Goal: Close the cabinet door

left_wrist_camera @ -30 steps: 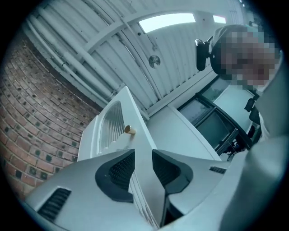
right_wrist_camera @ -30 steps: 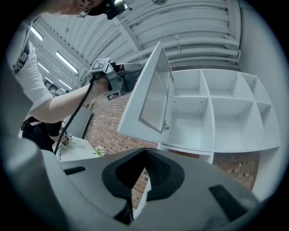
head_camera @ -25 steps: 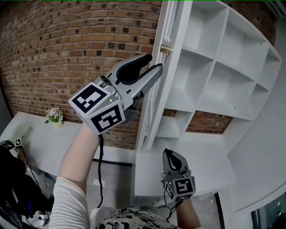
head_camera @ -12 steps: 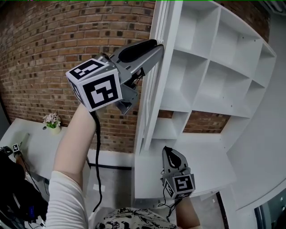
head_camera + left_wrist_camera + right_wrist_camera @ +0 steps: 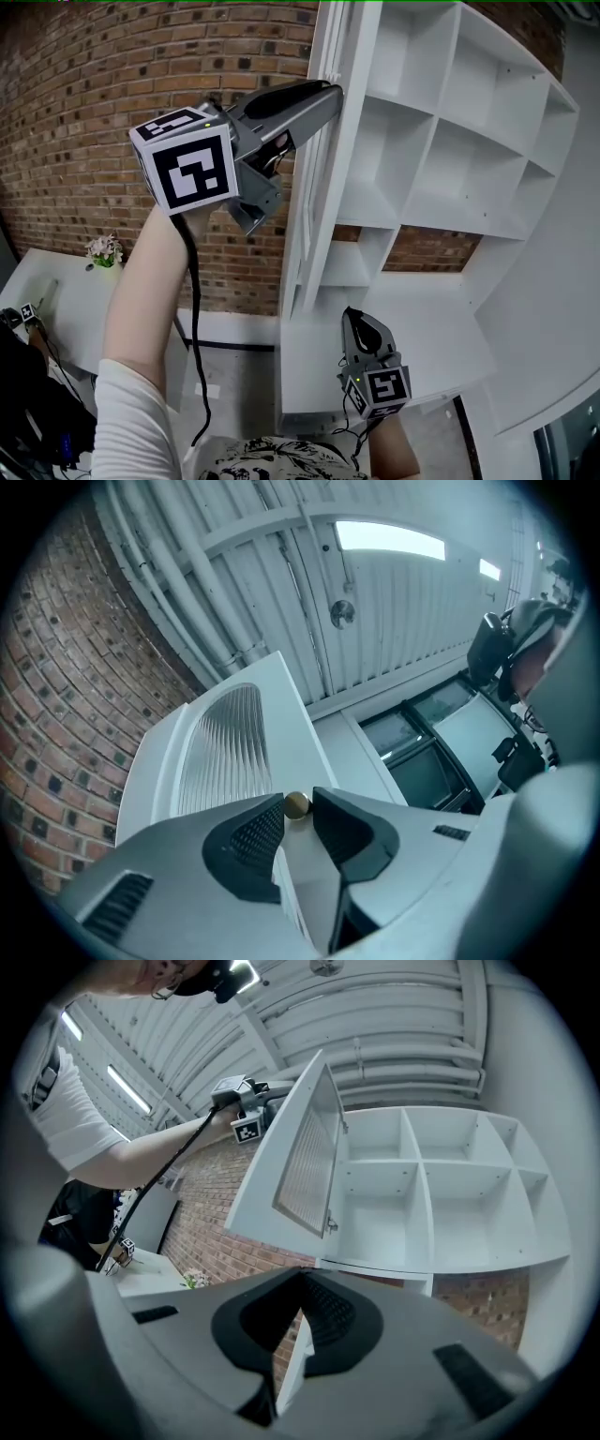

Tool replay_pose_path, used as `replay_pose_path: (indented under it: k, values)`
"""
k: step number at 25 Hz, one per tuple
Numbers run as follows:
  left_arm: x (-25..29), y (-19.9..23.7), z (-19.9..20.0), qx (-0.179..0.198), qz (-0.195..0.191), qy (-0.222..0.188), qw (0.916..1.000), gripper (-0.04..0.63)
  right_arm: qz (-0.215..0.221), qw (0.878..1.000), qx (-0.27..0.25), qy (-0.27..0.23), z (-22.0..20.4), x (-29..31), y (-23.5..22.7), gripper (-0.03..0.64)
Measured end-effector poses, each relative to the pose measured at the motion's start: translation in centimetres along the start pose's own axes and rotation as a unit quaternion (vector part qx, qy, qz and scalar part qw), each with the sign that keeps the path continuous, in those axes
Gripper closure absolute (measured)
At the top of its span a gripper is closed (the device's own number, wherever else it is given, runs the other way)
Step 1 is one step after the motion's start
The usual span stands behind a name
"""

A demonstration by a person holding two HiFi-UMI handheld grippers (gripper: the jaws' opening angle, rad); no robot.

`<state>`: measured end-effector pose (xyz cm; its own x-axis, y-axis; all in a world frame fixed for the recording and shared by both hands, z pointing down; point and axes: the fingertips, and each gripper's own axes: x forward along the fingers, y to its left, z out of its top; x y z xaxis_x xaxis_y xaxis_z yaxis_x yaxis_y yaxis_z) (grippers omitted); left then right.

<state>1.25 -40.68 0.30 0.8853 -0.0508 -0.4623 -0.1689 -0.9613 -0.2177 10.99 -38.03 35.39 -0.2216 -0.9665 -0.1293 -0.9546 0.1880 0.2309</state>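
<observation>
The white cabinet door (image 5: 323, 187) with a ribbed glass panel (image 5: 223, 752) stands open, edge-on to the head view, in front of the white shelf cabinet (image 5: 441, 159). My left gripper (image 5: 330, 91) is raised to the door's upper edge. Its jaws have just been closing, and their tips touch the small brass knob (image 5: 296, 804) on both sides. The head view hides the knob behind those jaws. My right gripper (image 5: 356, 321) hangs low in front of the cabinet, shut and holding nothing. From there the open door (image 5: 291, 1166) and the shelves (image 5: 422, 1204) rise above it.
A brick wall (image 5: 94, 94) runs behind and left of the cabinet. A white table with a small flower pot (image 5: 101, 251) stands at lower left. A white counter (image 5: 422, 347) lies under the shelves. A black cable (image 5: 195, 319) hangs from the left gripper.
The left gripper has risen and rolled, and its jaws have narrowed around the knob, which now hides behind them in the head view. The right gripper has stayed put.
</observation>
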Motion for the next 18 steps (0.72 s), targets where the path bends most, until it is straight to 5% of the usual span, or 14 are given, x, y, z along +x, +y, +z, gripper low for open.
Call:
replay_pose_path:
  k: [7,18]
  values:
    - [2.1,-0.9,-0.8,0.005,-0.008,-0.003,1.0,0.489,-0.002,1.0,0.002,0.007,-1.0,0.1,-1.4,0.611]
    - [7.8,-3.1,-3.4,0.094,0.02,0.014,0.9952,0.494,-0.036,0.999,0.005,-0.002,-1.7,-0.7,-7.2,0.611]
